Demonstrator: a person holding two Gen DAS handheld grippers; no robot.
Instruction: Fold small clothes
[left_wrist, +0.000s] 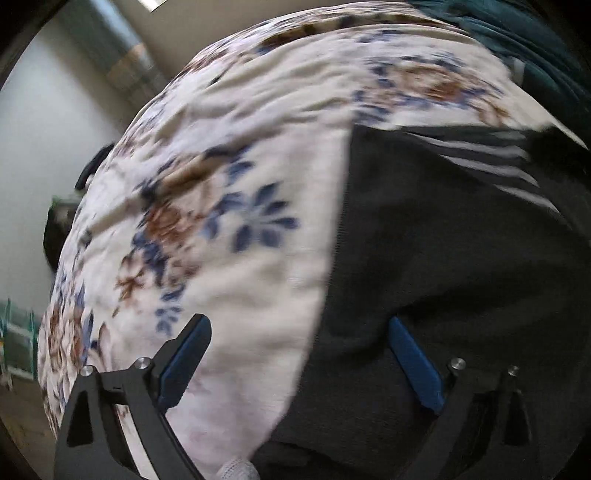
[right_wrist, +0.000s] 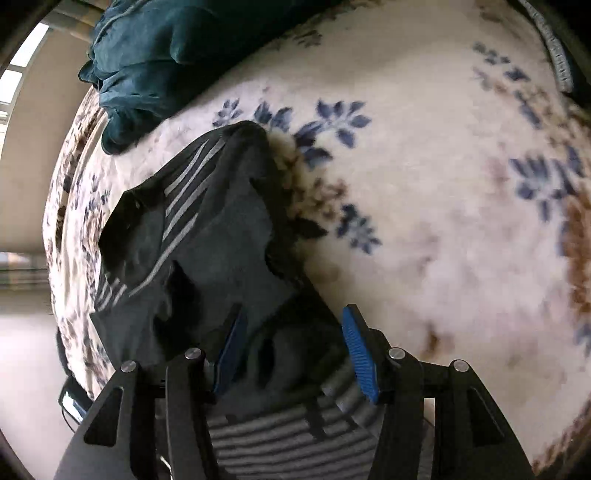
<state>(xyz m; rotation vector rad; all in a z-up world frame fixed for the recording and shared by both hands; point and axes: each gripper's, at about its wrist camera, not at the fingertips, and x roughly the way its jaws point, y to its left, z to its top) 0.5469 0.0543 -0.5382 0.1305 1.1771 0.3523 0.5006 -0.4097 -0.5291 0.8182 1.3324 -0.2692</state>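
Dark grey fabric with pale stripes, that's the garment (right_wrist: 207, 236), lying rumpled on a white blanket (right_wrist: 424, 229) with blue and brown flowers. Bed or something else under the blanket, can't tell.

From the left wrist camera the left hand-held gripper (left_wrist: 299, 354) has its jaws spread wide. One blue pad (left_wrist: 184, 365) sits over the blanket, the other over the dark cloth, so it straddles the garment's (left_wrist: 461, 258) edge. Nothing pinched between the pads. The picture is blurry.

The right hand-held gripper (right_wrist: 295, 350) is about half open, tilted down over the near end of the garment. Cloth bunches up in the gap between the pads, but I can't tell for sure that they press on it.

A teal cloth (right_wrist: 173, 51) is heaped at the blanket's far edge, just beyond the garment.
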